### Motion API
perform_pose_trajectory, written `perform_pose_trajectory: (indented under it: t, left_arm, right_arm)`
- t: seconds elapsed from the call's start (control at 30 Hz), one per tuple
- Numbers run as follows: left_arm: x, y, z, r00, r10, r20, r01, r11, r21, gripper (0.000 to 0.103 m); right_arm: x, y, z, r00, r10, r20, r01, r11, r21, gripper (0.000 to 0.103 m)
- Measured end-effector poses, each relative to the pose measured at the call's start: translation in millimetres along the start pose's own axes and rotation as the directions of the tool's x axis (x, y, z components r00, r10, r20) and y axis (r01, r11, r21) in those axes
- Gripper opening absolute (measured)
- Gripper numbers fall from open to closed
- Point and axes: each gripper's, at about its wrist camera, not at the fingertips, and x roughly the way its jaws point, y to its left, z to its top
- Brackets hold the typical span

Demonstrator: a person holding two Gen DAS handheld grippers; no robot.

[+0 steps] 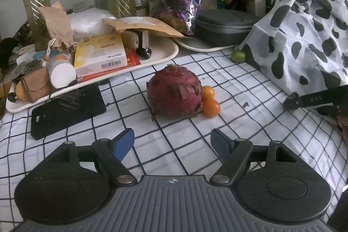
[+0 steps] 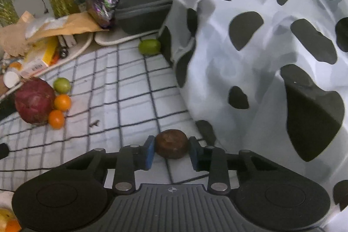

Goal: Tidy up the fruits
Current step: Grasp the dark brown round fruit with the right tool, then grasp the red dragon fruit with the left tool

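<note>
Two small oranges [image 1: 209,100] nestle against the dragon fruit [image 1: 174,91] straight ahead of the wide-open left tongs [image 1: 173,141], while the right tongs [image 2: 171,150] pinch a brown fruit [image 2: 171,146].

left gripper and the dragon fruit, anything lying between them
Nothing: in the left wrist view only bare checked cloth lies between the open left gripper and the dragon fruit.
</note>
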Motion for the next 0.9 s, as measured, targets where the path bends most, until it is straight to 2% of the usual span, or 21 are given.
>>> perform_pose_trajectory:
  t: [0.1,0.27,0.37,0.47,0.57,0.63,0.9]
  left_arm:
    - [3,3,3,0.999,0.025,0.042,-0.025,1.0,-0.013,0.076]
    - [8,6,11,0.994,-0.002,0.111,0.005,1.0,-0.029,0.076]
    - [18,6,16,0.994,-0.034,0.107,0.037,0.999,-0.033,0.076]
    - [29,5,19,0.994,-0.036,0.105,0.037,0.999,-0.009,0.077]
    - [40,7,22,0.993,-0.046,0.105,0.046,0.999,0.003,0.085]
    - [47,7,24,0.993,-0.051,0.104,0.05,0.999,0.012,0.086]
    - [82,10,25,0.996,-0.075,0.04,0.074,0.997,0.025,0.086]
  right_arm:
    - [-2,7,2,1.0,0.018,0.019,-0.018,1.0,-0.024,0.034]
    - [0,23,6,0.998,0.066,0.019,-0.065,0.996,-0.053,0.034]
    - [4,35,9,0.996,0.083,0.017,-0.081,0.994,-0.078,0.034]
    - [8,44,14,0.995,0.097,0.014,-0.095,0.991,-0.094,0.034]
    - [12,51,19,0.994,0.112,0.016,-0.11,0.989,-0.103,0.034]
    - [14,55,22,0.993,0.12,0.014,-0.118,0.987,-0.111,0.034]
    - [23,61,31,0.991,0.131,0.009,-0.128,0.983,-0.134,0.034]
